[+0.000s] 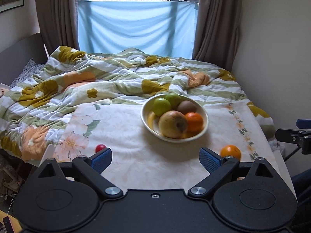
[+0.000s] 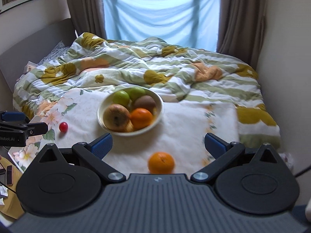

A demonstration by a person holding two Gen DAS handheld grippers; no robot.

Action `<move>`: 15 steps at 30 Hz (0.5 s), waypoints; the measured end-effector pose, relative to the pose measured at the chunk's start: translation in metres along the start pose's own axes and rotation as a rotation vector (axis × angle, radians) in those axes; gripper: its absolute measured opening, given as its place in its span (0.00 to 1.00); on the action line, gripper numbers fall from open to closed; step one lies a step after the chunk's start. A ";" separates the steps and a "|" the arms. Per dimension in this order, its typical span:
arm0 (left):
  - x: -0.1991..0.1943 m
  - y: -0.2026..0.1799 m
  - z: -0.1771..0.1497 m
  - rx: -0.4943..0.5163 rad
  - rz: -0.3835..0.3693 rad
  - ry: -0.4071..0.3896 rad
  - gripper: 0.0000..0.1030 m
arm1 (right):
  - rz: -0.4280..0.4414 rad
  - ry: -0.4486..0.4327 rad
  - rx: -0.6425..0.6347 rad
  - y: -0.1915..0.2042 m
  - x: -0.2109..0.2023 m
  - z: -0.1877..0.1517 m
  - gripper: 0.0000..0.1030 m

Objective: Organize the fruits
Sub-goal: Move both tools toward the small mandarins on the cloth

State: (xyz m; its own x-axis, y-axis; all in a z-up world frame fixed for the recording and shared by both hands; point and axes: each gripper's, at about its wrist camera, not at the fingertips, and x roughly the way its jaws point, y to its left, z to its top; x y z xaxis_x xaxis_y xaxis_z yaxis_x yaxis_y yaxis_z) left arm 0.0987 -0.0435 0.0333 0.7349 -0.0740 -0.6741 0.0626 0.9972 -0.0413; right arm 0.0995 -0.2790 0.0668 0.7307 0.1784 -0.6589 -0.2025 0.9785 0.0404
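A cream bowl (image 1: 202, 128) sits on a floral cloth on the bed and holds two green apples (image 1: 161, 106), a kiwi (image 1: 186, 107), an orange (image 1: 194, 122) and a large yellow-brown fruit (image 1: 172, 124). The bowl also shows in the right wrist view (image 2: 158, 104). A loose orange (image 2: 161, 162) lies on the cloth between and just below my right gripper's (image 2: 158, 143) open fingers; it also shows in the left wrist view (image 1: 230, 152). A small red fruit (image 2: 63, 126) lies left of the bowl, partly hidden behind my left finger (image 1: 101, 148). My left gripper (image 1: 155, 160) is open and empty.
A rumpled flowered quilt (image 1: 97, 77) covers the bed behind the cloth (image 1: 120, 128). Walls stand close on the right (image 1: 276, 48), and curtains and a window at the back. The left gripper shows at the left edge of the right wrist view (image 2: 19, 128).
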 end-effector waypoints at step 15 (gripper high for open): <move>0.042 -0.069 -0.067 0.124 -0.102 0.091 0.95 | -0.042 0.075 0.020 -0.055 0.003 -0.087 1.00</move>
State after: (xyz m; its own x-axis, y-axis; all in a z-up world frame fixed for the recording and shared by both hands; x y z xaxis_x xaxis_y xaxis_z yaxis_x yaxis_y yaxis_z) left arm 0.0801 -0.1146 -0.0414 0.6569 -0.1678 -0.7350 0.2207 0.9750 -0.0253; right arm 0.0563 -0.3416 -0.0032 0.6874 0.1294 -0.7146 -0.1588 0.9870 0.0260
